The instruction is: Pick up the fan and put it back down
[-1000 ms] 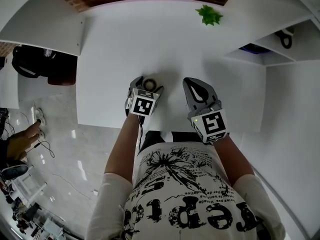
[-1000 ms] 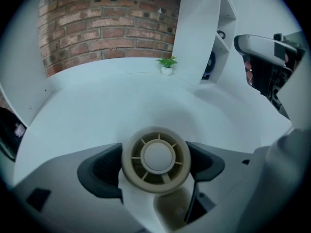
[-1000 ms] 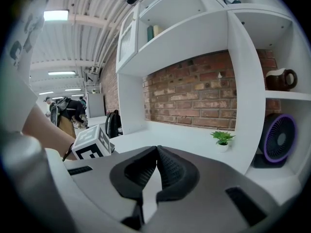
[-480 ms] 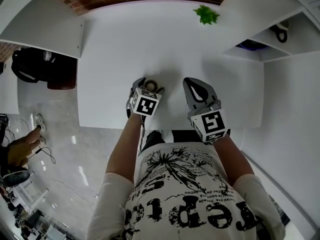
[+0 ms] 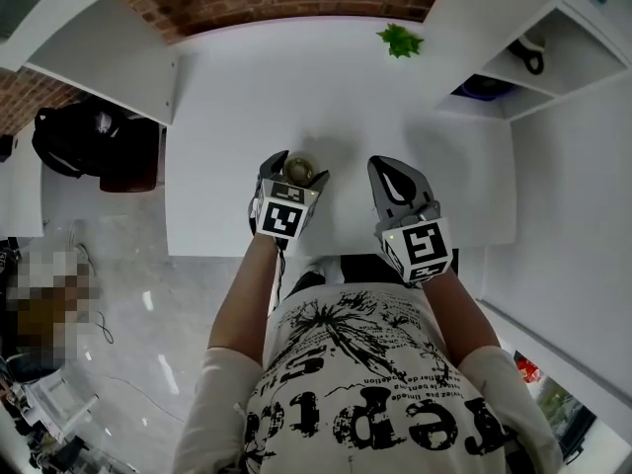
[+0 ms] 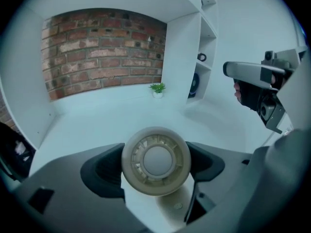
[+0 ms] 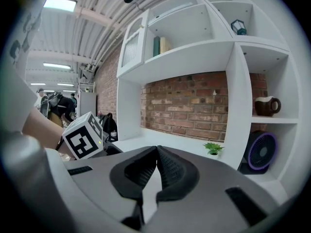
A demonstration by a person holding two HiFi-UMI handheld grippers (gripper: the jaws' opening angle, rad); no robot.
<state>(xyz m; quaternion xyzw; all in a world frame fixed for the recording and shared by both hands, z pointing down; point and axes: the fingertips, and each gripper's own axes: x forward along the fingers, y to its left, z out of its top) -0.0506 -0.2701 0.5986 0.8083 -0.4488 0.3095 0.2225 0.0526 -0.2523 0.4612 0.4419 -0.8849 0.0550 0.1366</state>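
Observation:
A small round beige fan (image 6: 155, 160) sits between the dark pads of my left gripper (image 6: 155, 163), which is shut on its head. The fan's beige base (image 6: 176, 205) shows below the head; whether it touches the white table (image 5: 247, 97) I cannot tell. In the head view the fan (image 5: 299, 171) is near the table's front edge, in the left gripper (image 5: 294, 174). My right gripper (image 5: 394, 174) is just to its right over the table, its jaws shut with nothing in them (image 7: 156, 165).
A small green plant (image 5: 399, 39) stands at the table's far right by the brick wall. White shelves on the right hold a purple fan (image 7: 262, 158) and a brown mug (image 7: 266, 106). A black bag (image 5: 84, 136) lies on the floor to the left.
The view has shifted a little. Both grippers keep their places, and the left one stays shut on the fan.

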